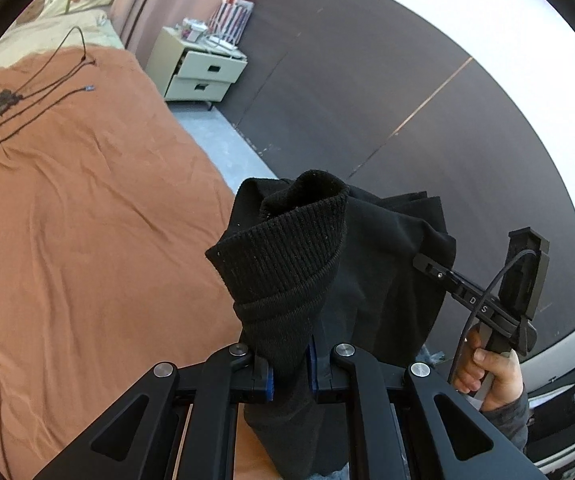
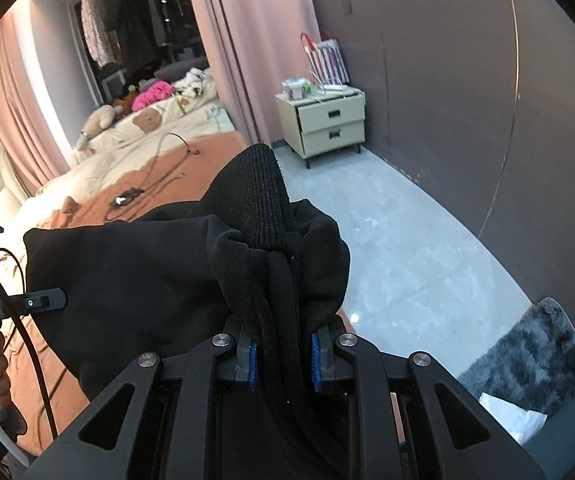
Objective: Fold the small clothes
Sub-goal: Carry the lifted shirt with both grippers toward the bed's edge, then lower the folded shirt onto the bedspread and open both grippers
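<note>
blue pads of the left gripper sit clamped on a ribbed cuff of the black garment, the knit standing up in a tube just above the jaws. the right gripper is likewise closed tight on a bunched ribbed edge of the same garment, with plain black fabric spilling off to the side toward the other tool. both grips are on the thicker ribbed ends, probably because those give the pads something firm to bite and mark the garment's corners. the cloth hangs in the air between the two grippers, held up over the edge of the bed with its orange sheet, not yet spread out. i judge it is being carried to the bed to be laid flat there before any fold. cables lie further up the sheet, well apart from the garment.
</note>
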Tool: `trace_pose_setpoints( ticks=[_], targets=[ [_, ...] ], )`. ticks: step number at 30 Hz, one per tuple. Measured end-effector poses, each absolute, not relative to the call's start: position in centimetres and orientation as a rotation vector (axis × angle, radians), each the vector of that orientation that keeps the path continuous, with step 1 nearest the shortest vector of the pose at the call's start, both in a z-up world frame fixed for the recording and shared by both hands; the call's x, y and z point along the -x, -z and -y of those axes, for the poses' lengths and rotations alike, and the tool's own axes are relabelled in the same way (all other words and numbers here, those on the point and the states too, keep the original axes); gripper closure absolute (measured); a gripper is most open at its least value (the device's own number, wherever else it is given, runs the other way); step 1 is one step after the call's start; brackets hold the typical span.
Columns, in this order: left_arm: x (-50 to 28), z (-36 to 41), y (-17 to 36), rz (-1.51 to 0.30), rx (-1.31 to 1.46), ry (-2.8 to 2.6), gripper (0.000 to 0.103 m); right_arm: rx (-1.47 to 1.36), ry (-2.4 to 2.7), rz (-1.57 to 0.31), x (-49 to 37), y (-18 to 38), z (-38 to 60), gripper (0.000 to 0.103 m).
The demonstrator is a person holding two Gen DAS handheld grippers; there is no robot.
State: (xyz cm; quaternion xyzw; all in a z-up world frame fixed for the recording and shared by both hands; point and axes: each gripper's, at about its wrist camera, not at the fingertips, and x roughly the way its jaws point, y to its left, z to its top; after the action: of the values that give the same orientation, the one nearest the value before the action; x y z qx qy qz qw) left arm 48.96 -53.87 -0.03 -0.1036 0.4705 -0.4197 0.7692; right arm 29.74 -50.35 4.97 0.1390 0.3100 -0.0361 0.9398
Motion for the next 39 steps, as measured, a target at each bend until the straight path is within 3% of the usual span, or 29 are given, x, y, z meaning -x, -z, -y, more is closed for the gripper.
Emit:
trace_pose_setpoints(
  ticks=[20,22,24,27,39],
  targets=[
    [-59.5,55.0,7.9,-1.130,0.223,0.821,0.091,-0.278,0.093,-0.760,-39.8,-2.3,52.6,0.087],
    [-60.1,55.2,8.9,-1.147,0.147,0.732,0.087,-0.272,0.127,-0.767,-40.9,-1.1,52.8,0.081],
    [-60.2,55.0,9.6,-1.162,0.100,0.682,0.081,-0.220,0.234,-0.767,-41.5,-0.5,53.1,0.067],
    [-60.0,53.2,10.0,-1.155,0.113,0.667,0.076,-0.247,0.265,-0.731,-40.4,-0.8,54.3,0.053],
    [-55.6,54.2,13.1,-1.256,0.127,0.729,0.075,-0.285,0.092,-0.812,-30.3,1.4,57.1,0.053]
  ],
)
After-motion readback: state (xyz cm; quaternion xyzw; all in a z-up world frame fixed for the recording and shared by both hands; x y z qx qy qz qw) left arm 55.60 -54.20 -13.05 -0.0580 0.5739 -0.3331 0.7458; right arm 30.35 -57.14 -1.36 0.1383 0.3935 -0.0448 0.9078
